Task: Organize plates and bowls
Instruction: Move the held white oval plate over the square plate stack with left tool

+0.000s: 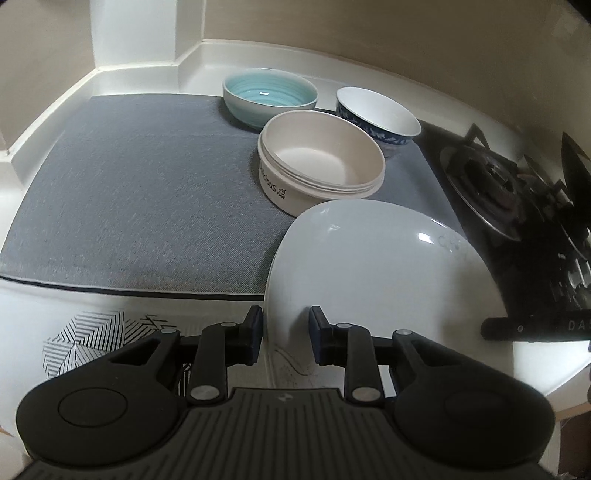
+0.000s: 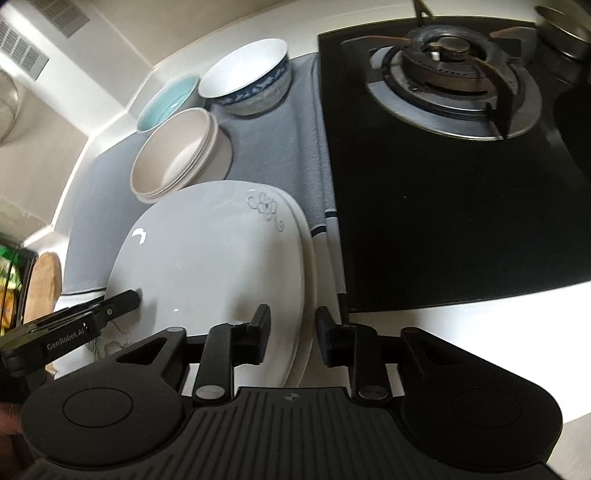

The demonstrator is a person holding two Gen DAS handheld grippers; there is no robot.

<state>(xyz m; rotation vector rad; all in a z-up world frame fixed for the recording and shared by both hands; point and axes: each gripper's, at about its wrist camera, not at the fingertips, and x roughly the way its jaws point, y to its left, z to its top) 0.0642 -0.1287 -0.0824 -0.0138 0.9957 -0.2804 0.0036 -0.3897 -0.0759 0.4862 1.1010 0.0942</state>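
Note:
Two white plates lie stacked at the mat's near right corner; the top plate (image 1: 369, 266) (image 2: 214, 258) bears a small floral mark. My left gripper (image 1: 286, 330) is shut on its left rim, and one finger (image 2: 127, 298) of it shows lying on the plate's top. My right gripper (image 2: 291, 332) straddles the stack's right rim with its jaws a little apart from it, so it is open. Behind the plates stand a stack of beige bowls (image 1: 321, 158) (image 2: 173, 158), a teal bowl (image 1: 269, 94) (image 2: 166, 103) and a blue-patterned bowl (image 1: 376, 114) (image 2: 247, 77).
A grey mat (image 1: 140, 192) (image 2: 273, 158) covers the white counter, which ends at walls behind and to the left. The black gas stove (image 1: 517, 192) (image 2: 450, 74) borders the mat on the right, with a metal pot (image 2: 561, 33) on it. A wooden board (image 2: 44, 284) lies far left.

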